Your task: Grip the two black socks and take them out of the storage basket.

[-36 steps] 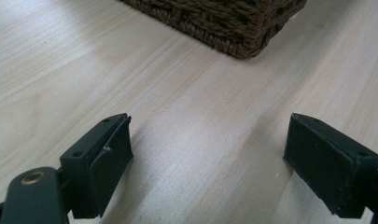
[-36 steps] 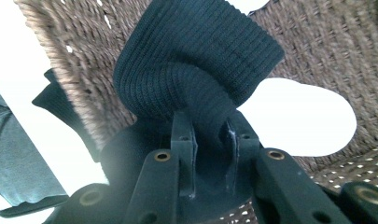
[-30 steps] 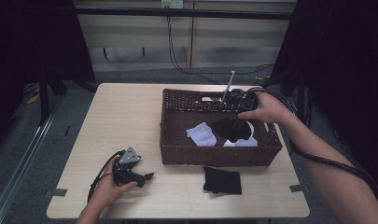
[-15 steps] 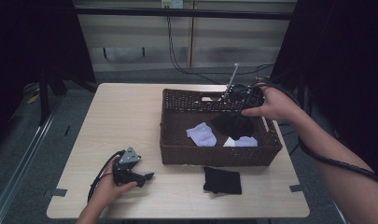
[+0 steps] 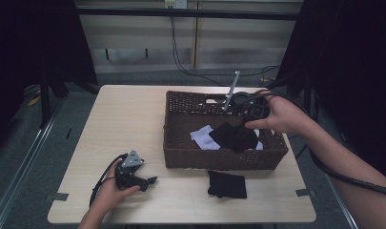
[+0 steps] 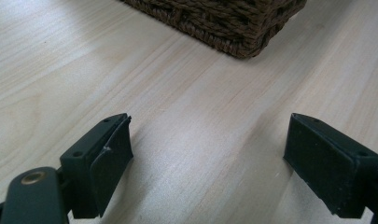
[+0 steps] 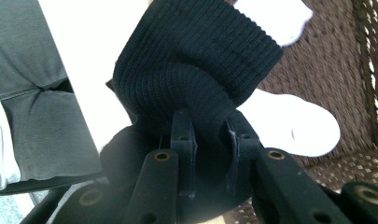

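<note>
A pale wooden table [image 5: 133, 119] stands on grey floor [image 5: 19, 157], dark curtains [image 5: 43, 43] hanging beside it at either side and a light panelled wall [image 5: 133, 36] behind it.

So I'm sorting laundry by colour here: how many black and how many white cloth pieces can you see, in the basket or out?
Black pieces: 2, one held up over the basket by the right gripper, black knit piece; one flat on the table, black cloth.
White pieces: 2 visible in the basket, and; more may be hidden.
Total: 4
</note>
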The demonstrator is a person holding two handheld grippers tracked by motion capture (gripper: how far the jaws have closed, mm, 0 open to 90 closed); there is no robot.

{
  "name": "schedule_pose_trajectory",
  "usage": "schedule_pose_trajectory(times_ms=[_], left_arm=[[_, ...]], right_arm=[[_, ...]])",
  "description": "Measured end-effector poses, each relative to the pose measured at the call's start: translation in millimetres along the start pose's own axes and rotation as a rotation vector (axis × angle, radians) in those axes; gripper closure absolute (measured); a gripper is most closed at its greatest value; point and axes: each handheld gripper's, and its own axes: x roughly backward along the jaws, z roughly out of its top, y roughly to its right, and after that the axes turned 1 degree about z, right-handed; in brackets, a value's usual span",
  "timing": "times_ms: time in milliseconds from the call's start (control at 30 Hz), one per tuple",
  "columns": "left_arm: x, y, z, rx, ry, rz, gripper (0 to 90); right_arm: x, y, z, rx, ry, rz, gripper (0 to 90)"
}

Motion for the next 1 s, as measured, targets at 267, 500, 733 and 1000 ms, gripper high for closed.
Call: schedule_pose_trajectory(times_ms=[267, 500, 733, 1000], left_arm=[[0.0, 0.0, 0.0, 0.0, 0.0, 0.0, 14.2], [0.0, 0.0, 0.0, 0.0, 0.0, 0.0, 14.2], [0.0, 0.0, 0.0, 0.0, 0.0, 0.0, 14.2], [-0.2, 0.1, -0.1, 0.0, 0.002, 0.001, 14.2]], right_arm=[[-3.2, -28.3, 1.7, 0.046, 0.02, 0.004, 76.3], [-13.8, -43.4, 3.9, 0.087, 0.04, 0.023, 76.2], [-33.7, -55.8, 8.7, 0.12, 0.009, 0.019, 76.1], [-63.6, -66.0, 16.5, 0.149, -0.041, 0.019, 75.9]])
